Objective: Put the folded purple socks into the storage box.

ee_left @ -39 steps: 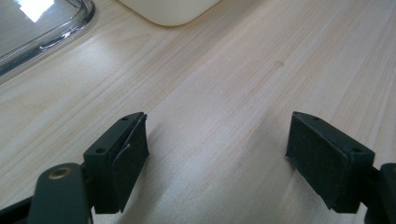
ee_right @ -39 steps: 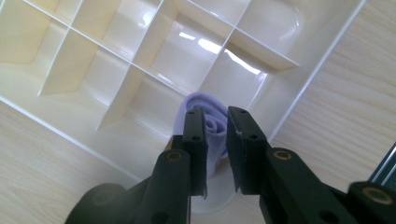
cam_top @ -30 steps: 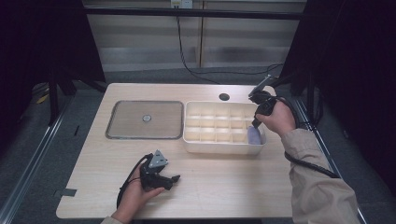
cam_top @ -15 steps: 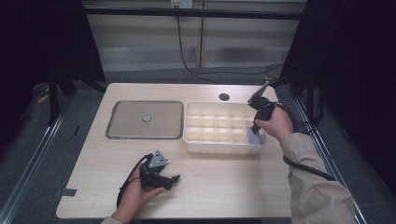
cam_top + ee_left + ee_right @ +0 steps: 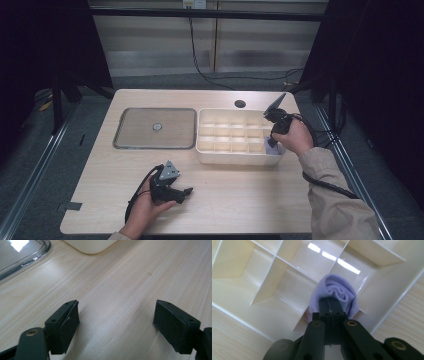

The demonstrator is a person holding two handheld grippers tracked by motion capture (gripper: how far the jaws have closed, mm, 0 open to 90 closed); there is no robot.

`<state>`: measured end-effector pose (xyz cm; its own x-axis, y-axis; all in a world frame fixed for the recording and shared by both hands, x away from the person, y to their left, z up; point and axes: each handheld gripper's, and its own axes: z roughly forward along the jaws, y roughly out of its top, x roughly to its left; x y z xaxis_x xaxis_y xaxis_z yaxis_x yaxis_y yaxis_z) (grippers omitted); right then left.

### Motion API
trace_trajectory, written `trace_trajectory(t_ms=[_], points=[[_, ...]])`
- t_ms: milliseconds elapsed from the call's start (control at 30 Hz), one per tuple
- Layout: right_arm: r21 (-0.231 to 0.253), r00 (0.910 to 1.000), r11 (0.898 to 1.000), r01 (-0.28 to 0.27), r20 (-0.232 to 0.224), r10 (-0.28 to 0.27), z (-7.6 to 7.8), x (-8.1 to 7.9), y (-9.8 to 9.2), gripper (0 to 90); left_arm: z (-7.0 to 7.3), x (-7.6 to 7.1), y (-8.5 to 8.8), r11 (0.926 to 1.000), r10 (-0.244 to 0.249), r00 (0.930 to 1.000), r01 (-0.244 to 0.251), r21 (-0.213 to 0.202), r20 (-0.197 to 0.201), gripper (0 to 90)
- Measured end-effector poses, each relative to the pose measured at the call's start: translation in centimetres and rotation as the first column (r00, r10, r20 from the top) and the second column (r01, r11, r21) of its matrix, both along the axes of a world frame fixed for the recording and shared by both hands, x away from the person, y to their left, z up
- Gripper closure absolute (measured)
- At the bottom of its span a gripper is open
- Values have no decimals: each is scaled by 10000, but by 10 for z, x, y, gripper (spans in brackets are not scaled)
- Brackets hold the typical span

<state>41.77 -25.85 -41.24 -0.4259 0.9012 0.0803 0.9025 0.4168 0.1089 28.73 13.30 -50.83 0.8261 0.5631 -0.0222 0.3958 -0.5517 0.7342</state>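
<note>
A white divided box (image 5: 235,159) stands right of the table's middle. A bunched lavender cloth (image 5: 339,290) lies in its near right corner compartment (image 5: 274,146). My right gripper (image 5: 329,300) points down into that compartment (image 5: 273,139), its jaws shut together and their tips pressed into the cloth. Whether any fabric is pinched between them is hidden. My left gripper (image 5: 185,192) rests on the table near the front edge, pointing right. In the left gripper view it (image 5: 116,322) is open wide with only bare wood between the pads.
A shallow metal tray (image 5: 155,145) lies left of the box, with a small round object (image 5: 157,127) at its middle. The tray's rim (image 5: 22,257) and the box's corner (image 5: 92,245) lie ahead of the left gripper. A round hole (image 5: 240,104) sits near the table's far edge.
My right hand and gripper have moved nearer and lower, into the box's near right corner. The left gripper has stayed still.
</note>
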Motion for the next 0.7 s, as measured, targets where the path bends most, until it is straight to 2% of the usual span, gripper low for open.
trace_trajectory(t_ms=[200, 700], points=[[157, 9999, 9999, 70, -82, -69, -3, -4, -2, 900, 0, 0, 0, 10000, 0, 10000, 0, 12, 4, 201], [279, 9996, 9996, 54, -291, -46, -23, -9, -4, 900, 0, 0, -1, 9999, 103, 9999, -103, -7, 64, 202]])
